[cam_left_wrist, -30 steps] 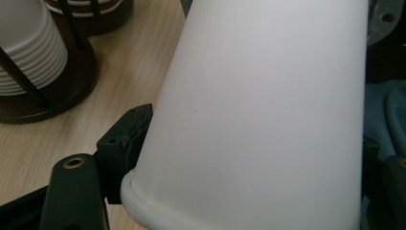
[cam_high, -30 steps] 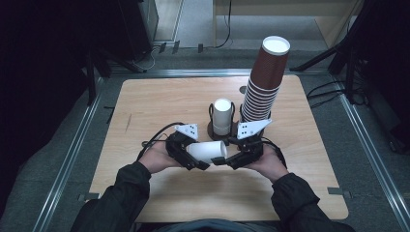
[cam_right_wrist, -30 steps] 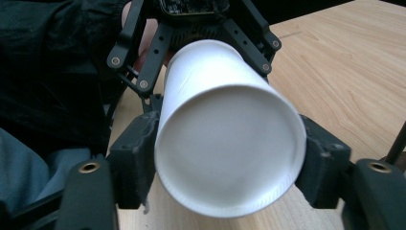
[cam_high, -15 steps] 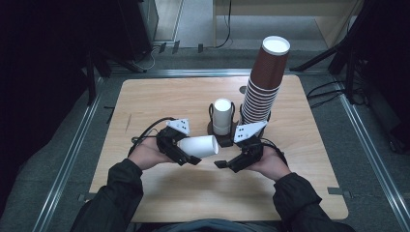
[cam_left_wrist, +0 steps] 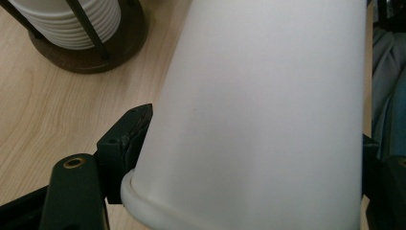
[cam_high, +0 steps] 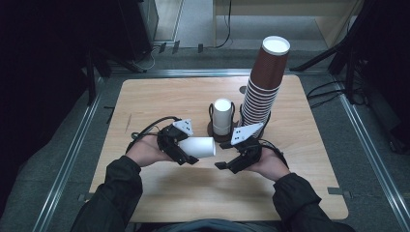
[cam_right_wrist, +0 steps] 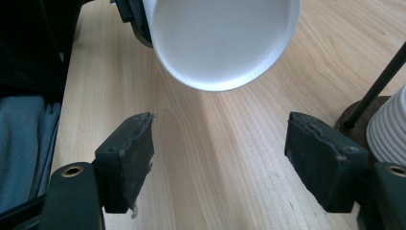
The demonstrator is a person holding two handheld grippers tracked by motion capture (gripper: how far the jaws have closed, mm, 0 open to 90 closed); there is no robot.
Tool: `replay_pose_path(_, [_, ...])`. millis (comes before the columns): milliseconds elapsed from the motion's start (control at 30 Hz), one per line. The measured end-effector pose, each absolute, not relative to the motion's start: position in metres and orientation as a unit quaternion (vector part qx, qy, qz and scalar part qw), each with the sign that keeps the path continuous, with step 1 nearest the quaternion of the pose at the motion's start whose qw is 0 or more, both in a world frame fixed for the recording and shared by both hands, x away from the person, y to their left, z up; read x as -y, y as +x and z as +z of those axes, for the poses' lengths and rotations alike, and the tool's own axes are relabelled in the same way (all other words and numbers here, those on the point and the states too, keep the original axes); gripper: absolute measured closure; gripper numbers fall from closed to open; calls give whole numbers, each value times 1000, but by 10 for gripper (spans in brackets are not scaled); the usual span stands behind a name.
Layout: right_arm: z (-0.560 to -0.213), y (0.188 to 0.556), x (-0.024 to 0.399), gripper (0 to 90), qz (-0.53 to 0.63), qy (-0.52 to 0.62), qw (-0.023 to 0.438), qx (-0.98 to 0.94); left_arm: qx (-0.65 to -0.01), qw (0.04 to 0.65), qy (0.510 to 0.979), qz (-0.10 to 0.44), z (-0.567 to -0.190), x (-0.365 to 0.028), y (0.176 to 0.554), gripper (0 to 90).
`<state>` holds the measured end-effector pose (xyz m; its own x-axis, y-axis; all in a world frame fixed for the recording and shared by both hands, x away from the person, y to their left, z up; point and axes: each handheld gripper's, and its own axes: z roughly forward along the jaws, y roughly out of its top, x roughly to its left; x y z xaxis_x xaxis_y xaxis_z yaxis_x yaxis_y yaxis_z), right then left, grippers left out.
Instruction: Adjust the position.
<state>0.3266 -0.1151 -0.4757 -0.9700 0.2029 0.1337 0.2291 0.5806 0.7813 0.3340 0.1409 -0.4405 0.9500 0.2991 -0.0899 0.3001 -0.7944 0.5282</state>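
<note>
Fingers on the left gripper [cam_high: 186, 153] are clamped partway shut around the plain white paper cup [cam_high: 199, 147], gripping it near the rolled rim, cup lying on its side just above the worktop with its base pointing at the other hand. The right gripper [cam_high: 227, 164] has its fingers spread wide with nothing between them (the right gripper view shows bare wood between the pads), parked just off the cup's base.

My guess is the cup is headed onto the short white cup stack in the dark wire-post holder [cam_high: 222, 117], just beyond both hands. To do that well I'd tip the cup upright before moving, keep the squeeze light so the wall doesn't buckle, and come straight down between the posts.

Room-wise: the tall brown paper cup tower [cam_high: 265, 79] stands touching or just beside the holder on the right, so swing in from the left. The pale wooden worktop [cam_high: 159, 96] is open on that side, and its edges are well away.
</note>
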Motion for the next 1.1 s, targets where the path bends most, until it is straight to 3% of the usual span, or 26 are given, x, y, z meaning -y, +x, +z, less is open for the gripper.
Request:
replay_pose_path(567, [-477,325,113,250,-429,-116,2,896,-167,209,963,-17,-461,-126,342,237])
replay_pose_path(1100, [-480,323,107,244,-419,-100,1,902,-135,188,972,-35,-470,-108,337,237])
